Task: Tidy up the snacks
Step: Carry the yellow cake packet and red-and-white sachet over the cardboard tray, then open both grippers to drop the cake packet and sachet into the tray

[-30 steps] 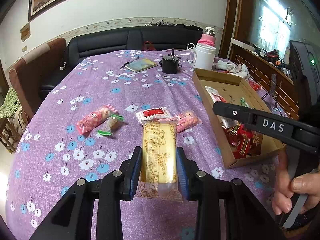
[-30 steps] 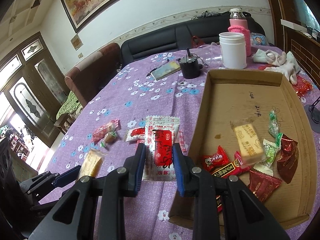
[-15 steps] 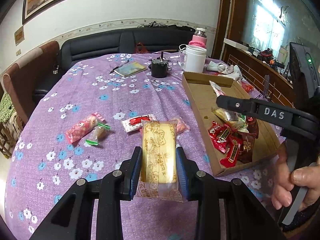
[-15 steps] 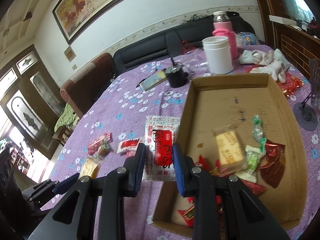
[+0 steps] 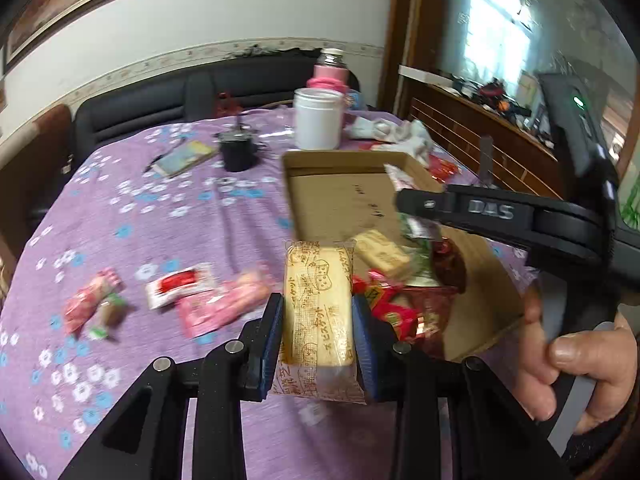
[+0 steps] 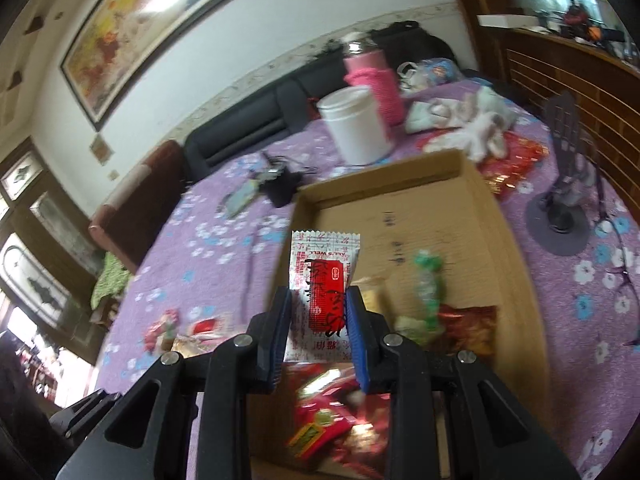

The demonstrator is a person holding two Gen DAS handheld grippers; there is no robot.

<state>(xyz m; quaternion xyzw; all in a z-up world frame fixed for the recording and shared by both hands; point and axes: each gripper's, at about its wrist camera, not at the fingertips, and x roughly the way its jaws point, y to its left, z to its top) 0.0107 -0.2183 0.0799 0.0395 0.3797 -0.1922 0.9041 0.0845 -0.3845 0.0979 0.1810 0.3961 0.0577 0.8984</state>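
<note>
Two snacks are in your grip, one per hand. Your left gripper (image 5: 318, 336) has its blue-padded fingers (image 5: 271, 340) clenched on a long pale-yellow biscuit in a clear printed wrapper (image 5: 318, 308), held above the purple flowered tabletop (image 5: 160, 216) at the near left edge of the shallow brown cardboard box (image 5: 340, 196). Your right gripper (image 6: 318, 330) is clamped on a flat white sachet with a red label (image 6: 324, 284), which hangs over the near left part of that box (image 6: 452, 208). Your right hand (image 5: 576, 364) shows at the right of the left wrist view, wrapped around the black handle.

Inside the box, the near end holds a heap of red, green and yellow wrapped sweets (image 6: 424, 300); the far half is bare cardboard. Left of the box, loose on the tabletop, lie a white-and-red sachet (image 5: 178, 284), a pink packet (image 5: 224, 306) and a pink-wrapped sweet (image 5: 90, 304). Beyond the box stand a white plastic jar (image 5: 318, 124) and a pink flask (image 5: 330, 76), with a small black cup (image 5: 238, 154) to their left.
</note>
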